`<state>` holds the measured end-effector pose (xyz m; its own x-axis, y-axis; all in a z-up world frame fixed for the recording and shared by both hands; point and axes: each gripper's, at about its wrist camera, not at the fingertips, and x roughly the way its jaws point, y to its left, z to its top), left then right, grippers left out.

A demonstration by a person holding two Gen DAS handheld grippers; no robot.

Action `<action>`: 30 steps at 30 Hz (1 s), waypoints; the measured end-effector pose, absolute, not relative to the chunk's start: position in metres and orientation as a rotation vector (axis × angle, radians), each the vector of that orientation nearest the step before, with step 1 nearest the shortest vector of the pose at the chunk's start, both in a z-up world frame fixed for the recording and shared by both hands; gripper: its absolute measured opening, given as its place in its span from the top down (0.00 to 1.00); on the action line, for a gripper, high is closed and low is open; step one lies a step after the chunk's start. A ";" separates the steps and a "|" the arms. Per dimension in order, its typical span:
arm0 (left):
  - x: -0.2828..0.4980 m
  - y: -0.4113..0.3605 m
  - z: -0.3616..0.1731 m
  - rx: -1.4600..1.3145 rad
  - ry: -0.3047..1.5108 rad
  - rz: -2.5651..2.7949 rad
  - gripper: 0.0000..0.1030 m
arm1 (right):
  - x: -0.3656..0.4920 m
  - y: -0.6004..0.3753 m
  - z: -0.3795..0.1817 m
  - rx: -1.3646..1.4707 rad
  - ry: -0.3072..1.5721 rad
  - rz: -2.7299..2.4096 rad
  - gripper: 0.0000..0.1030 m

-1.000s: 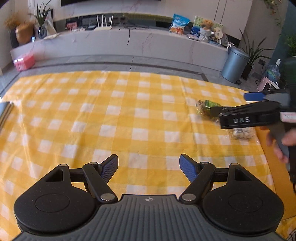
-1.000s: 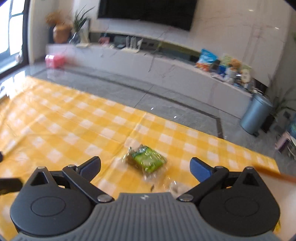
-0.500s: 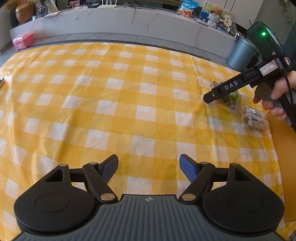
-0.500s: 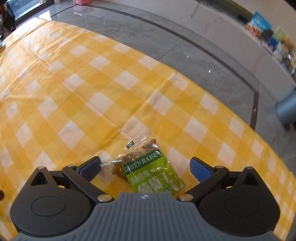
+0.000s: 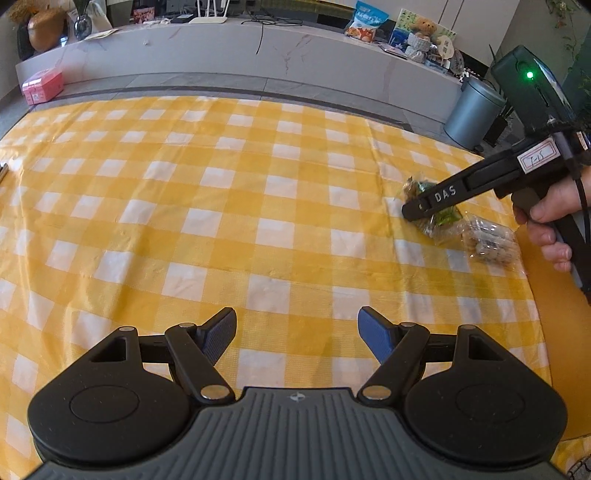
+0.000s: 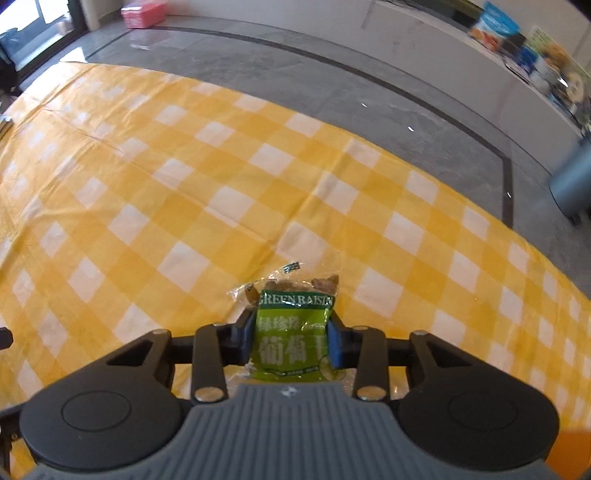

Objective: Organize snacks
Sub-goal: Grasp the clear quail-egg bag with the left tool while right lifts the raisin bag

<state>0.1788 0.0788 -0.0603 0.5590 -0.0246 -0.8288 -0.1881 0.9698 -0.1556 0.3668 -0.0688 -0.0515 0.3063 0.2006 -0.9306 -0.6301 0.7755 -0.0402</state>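
A green raisin packet [image 6: 295, 306] lies on the yellow checked tablecloth [image 6: 184, 184], and my right gripper [image 6: 291, 332] is shut on it, blue pads pressing both sides. In the left wrist view the same gripper [image 5: 417, 210] points down onto that packet [image 5: 445, 219] at the table's right side, held by a hand [image 5: 554, 210]. Touching the raisins on the right is a clear packet of pale nuts [image 5: 487, 243]. My left gripper [image 5: 297, 328] hovers open over bare cloth at the near middle, far from both packets.
An orange surface [image 5: 554, 332] borders the cloth on the right. Beyond the table are a grey floor, a grey bin [image 5: 472, 110], a pink box [image 5: 42, 85] and a long marble bench holding snack bags [image 5: 365, 24] and a toy bear.
The right gripper tilted down over the raisin packet and its jaws closed from wide open onto it. The left gripper stayed open and barely moved.
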 end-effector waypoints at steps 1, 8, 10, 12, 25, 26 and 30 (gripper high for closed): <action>0.178 0.077 -0.059 -0.234 0.971 0.095 0.14 | 0.363 -0.071 -0.049 -0.426 1.133 0.569 0.65; 0.168 0.060 -0.044 -0.200 0.939 0.066 0.14 | 0.310 -0.120 0.004 -0.203 1.007 0.507 0.65; 0.169 0.052 -0.040 -0.179 0.937 0.059 0.14 | 0.291 -0.137 0.020 -0.169 0.960 0.496 0.65; 0.168 0.043 -0.035 -0.153 0.914 0.037 0.14 | 0.273 -0.151 0.032 -0.162 0.928 0.482 0.65; 0.217 -0.038 -0.027 0.105 0.798 -0.193 0.14 | 0.250 -0.240 0.059 0.035 0.754 0.372 0.65; 0.227 -0.045 -0.030 0.108 0.807 -0.234 0.14 | 0.252 -0.245 0.062 0.048 0.740 0.363 0.65; 0.264 -0.073 -0.048 0.169 0.841 -0.357 0.14 | 0.262 -0.260 0.067 0.095 0.720 0.360 0.65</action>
